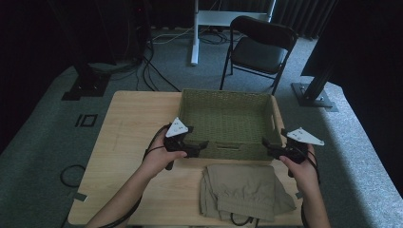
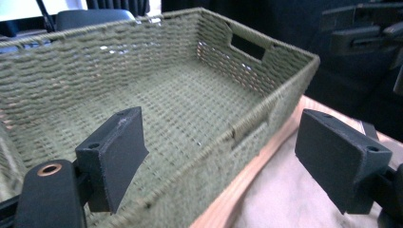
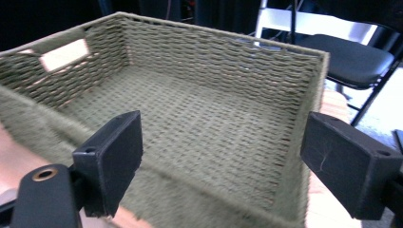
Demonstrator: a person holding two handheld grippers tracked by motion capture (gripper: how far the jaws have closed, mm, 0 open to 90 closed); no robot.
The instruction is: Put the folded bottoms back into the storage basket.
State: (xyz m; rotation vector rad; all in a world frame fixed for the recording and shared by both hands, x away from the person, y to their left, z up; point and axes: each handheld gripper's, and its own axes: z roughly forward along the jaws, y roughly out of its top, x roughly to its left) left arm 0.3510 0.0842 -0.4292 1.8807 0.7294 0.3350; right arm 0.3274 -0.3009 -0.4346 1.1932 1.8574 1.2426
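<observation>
I hold my left gripper [image 1: 202,145] and right gripper [image 1: 267,145] at the woven green basket's [image 1: 228,95] near corners, jaws wide, gripping nothing.

A light wooden table [image 1: 128,123] stands on grey carpet [image 1: 43,137]. Beyond it, a black folding chair [image 1: 259,50] sits beside a white stand leg [image 1: 195,33]. Dark curtains [image 1: 304,14] line the rear; black cables [image 1: 152,66] trail across the floor. Lighting is dim.
</observation>
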